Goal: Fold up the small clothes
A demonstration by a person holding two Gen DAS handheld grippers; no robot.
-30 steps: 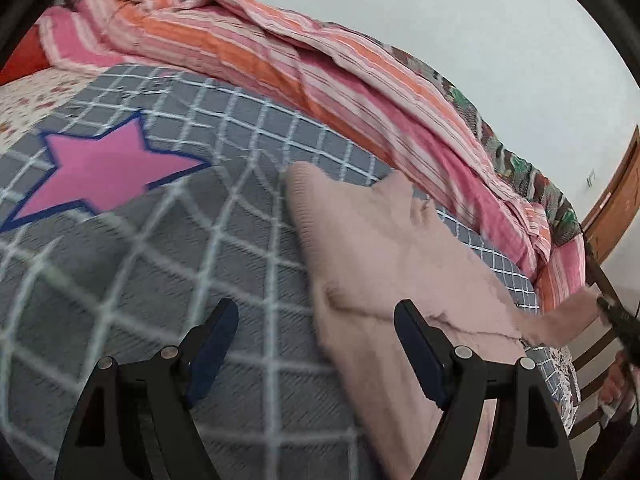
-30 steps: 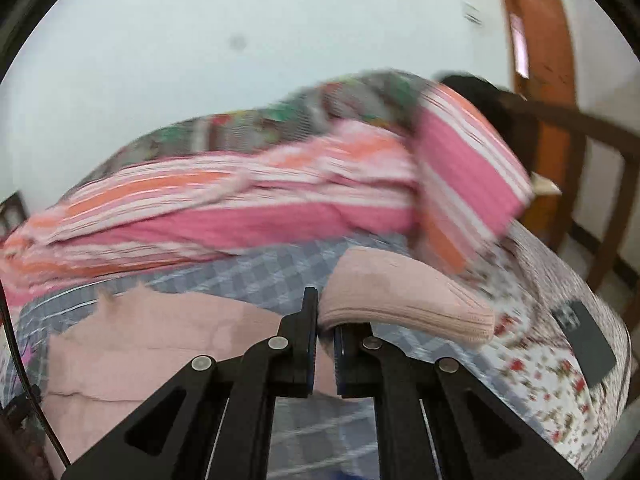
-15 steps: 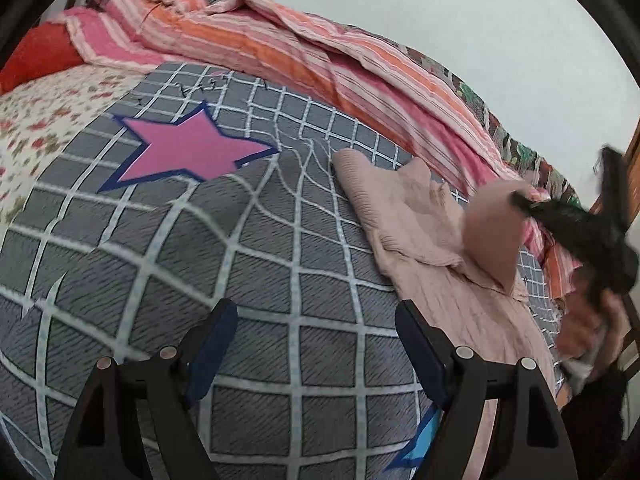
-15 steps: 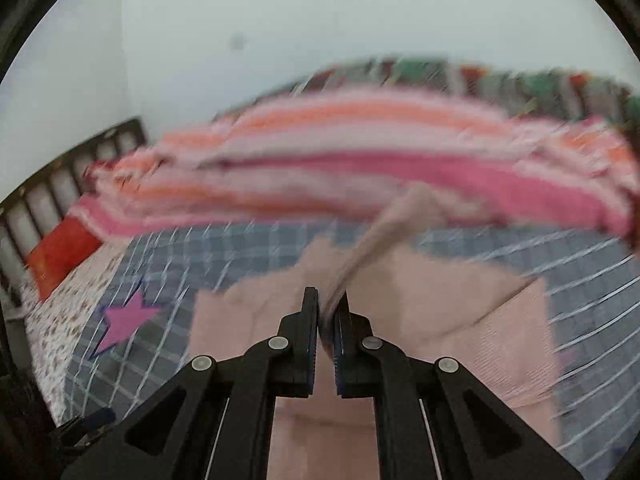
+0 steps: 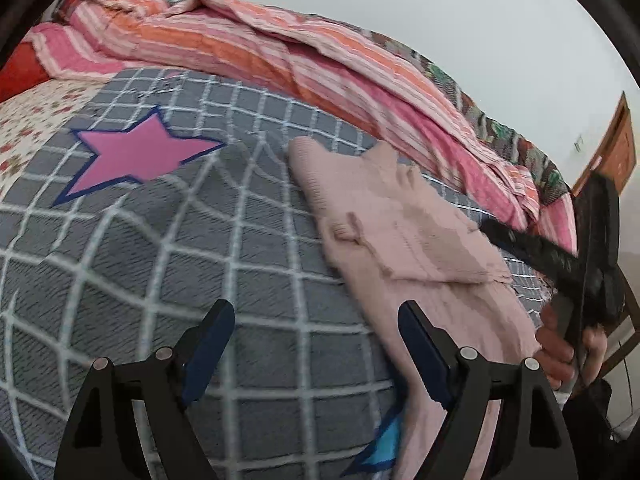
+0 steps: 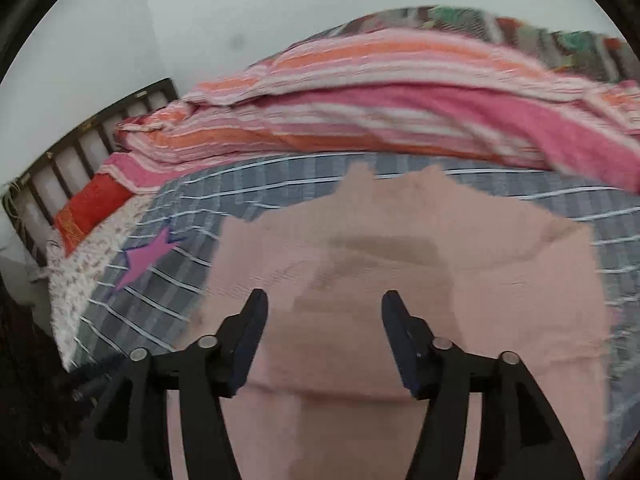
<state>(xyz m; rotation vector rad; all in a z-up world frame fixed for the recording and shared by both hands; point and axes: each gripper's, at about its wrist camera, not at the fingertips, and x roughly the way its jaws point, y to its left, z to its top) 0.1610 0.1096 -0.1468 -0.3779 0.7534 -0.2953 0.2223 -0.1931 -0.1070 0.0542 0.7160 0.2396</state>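
Sweater (image 6: pixel 404 280) in pale pink lies flat on a grey checked blanket (image 5: pixel 168 248) with a sleeve folded across its chest, beside the blanket's pink star (image 5: pixel 136 152). The right gripper (image 6: pixel 322 338) hangs over the sweater, its fingers just sprung apart and empty. The left gripper (image 5: pixel 316 350), fingers spread wide and empty, hovers at the sweater's edge. A striped quilt (image 5: pixel 280 52) is bunched behind the sweater.

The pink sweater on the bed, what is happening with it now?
A person is folding the pink sweater on the grey checked blanket with two handheld grippers. The right gripper has just been opening its jaws; one sleeve now lies across the body, nothing between the jaws. The left gripper hovers open beside the sweater.
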